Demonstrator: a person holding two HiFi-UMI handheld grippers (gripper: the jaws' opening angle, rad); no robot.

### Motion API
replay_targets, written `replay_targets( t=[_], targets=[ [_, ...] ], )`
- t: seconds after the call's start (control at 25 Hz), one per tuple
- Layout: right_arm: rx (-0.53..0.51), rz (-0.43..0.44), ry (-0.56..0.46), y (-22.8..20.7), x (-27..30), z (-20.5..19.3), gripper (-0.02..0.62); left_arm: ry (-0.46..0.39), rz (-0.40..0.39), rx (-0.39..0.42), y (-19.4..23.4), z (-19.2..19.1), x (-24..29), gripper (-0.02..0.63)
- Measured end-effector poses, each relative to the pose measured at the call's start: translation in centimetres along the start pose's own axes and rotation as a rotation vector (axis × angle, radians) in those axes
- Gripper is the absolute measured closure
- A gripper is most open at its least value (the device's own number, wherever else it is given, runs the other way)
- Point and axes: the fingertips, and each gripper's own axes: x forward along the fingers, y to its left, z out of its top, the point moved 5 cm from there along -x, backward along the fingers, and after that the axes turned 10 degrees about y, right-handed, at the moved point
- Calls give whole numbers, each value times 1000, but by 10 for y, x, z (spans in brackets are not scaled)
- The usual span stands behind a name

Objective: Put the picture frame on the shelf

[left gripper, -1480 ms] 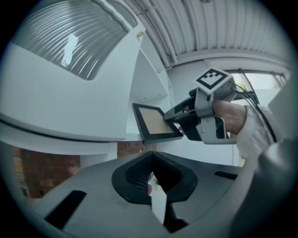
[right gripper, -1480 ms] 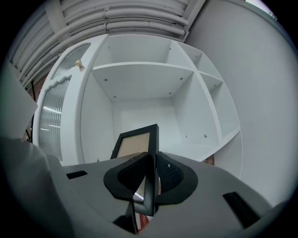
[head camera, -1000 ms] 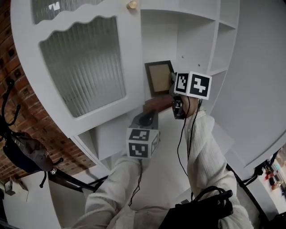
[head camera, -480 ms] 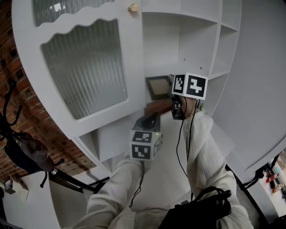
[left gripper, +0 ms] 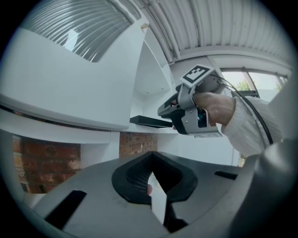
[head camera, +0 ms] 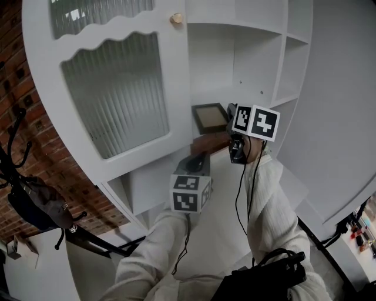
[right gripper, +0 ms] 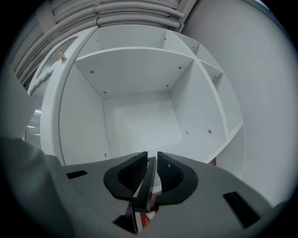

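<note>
The picture frame (head camera: 209,117), dark-edged with a beige inner panel, hangs tilted in front of the white shelf compartment (head camera: 211,64). My right gripper (head camera: 230,120) is shut on its right edge. In the right gripper view the frame (right gripper: 147,182) shows edge-on between the jaws of that gripper (right gripper: 149,171), with the open shelf compartment (right gripper: 139,118) straight ahead. My left gripper (head camera: 196,158) hangs lower, below the frame, shut on nothing. From the left gripper view (left gripper: 151,179) I see the frame (left gripper: 150,122) as a dark slab held by the right gripper (left gripper: 173,110).
An open cabinet door with ribbed glass (head camera: 114,94) and a brass knob (head camera: 175,18) stands left of the compartment. A brown ledge (head camera: 207,143) lies just under the frame. Brick wall (head camera: 14,100) and a coat stand with a bag (head camera: 35,206) are at the left.
The frame has tipped from upright and facing me to a flatter, foreshortened tilt. The right gripper, still holding it, has shifted slightly right and down. The left gripper has barely moved.
</note>
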Motion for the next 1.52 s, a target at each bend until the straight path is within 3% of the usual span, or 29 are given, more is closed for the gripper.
replay_targets(
  t=[0.32,0.68,1.08,1.52],
  targets=[
    [36,-58,-6,-9,-31,-22,521,-3,-55,-4,-12,-9,-13,597],
    [54,-123,41,3,-64,-75,522,8,-112,-1,-24,-33,-46,597],
    [122,-162,147,26,-95,-194,522,91,-137,-15,-20,-103,-99,597],
    [167,-138,207,96,-158,-326,561,189,-136,-80,0,-185,-189,597]
  ],
)
